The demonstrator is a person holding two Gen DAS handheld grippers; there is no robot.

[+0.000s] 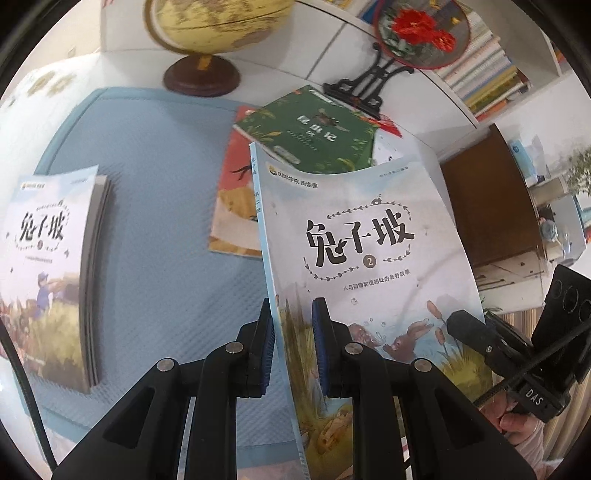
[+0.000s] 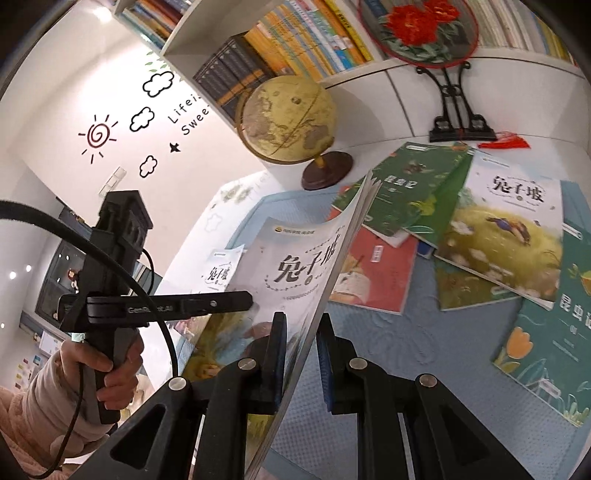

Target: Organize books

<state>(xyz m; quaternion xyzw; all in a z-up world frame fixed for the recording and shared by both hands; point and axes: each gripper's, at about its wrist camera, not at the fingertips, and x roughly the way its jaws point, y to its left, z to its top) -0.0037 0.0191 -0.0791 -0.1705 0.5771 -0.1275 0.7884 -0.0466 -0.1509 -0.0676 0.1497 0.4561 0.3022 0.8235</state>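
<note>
both grippers clamp the same book, the pale "2" volume (image 1: 354, 236), which is lifted off the blue mat (image 1: 166, 184) and tilted. the left gripper (image 1: 293, 347) pinches its spine edge near the bottom, blue pads tight on either side; the right gripper (image 2: 301, 354) is closed narrow on the opposite, open page edge, with the cover bowing between them. in the left wrist view the right gripper's fingers reach in at the near right over the rabbit picture on the cover.

on the worktop, a matching pale volume (image 1: 48, 266) lies flat at the near left of the mat. further off, loose books lie overlapped in a heap: a green book (image 1: 314, 129) on top of a red-orange one (image 1: 236, 206), and in the right wrist view another pale volume (image 2: 506, 236) lying over more green books, with a teal one (image 2: 554, 343) near right.

behind, the bookshelf (image 2: 207, 40) is packed with upright rows of spines, dark ones left, orange and yellow ones beside them. a globe (image 2: 288, 122) and a round embroidered fan (image 2: 417, 26) on a black stand sit in front of it.
</note>
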